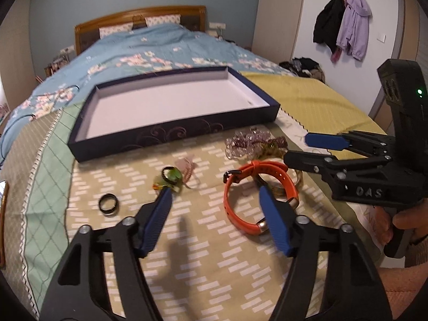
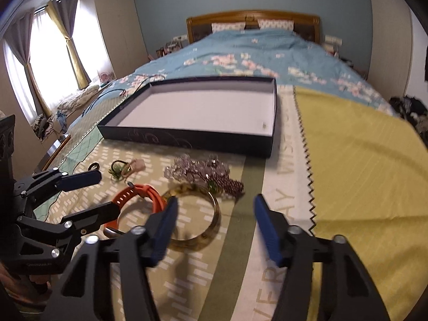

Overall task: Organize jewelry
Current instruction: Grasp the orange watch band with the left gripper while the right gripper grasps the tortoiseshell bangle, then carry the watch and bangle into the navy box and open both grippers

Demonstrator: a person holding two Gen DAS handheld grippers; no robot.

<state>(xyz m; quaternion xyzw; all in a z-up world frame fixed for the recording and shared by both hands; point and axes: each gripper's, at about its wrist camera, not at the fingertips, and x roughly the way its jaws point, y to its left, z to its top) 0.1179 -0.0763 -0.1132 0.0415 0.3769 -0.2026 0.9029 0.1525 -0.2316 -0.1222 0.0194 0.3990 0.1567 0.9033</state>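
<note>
Both tools spread, nothing pinched. Left tool (image 1: 214,190) is above the orange band (image 1: 256,195), right tool (image 2: 214,206) above the amber bangle (image 2: 198,214), both on the bed near the empty box (image 1: 171,133). I'd straddle one strap edge, pinch it, then lift clear.

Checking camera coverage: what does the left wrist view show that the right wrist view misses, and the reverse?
Left only: coats on wall hooks.
Right only: curtained window, and most of the bangle, which barely shows in the left view.
Both: box, orange band, bead cluster, black ring, both open grippers, left, right.
</note>
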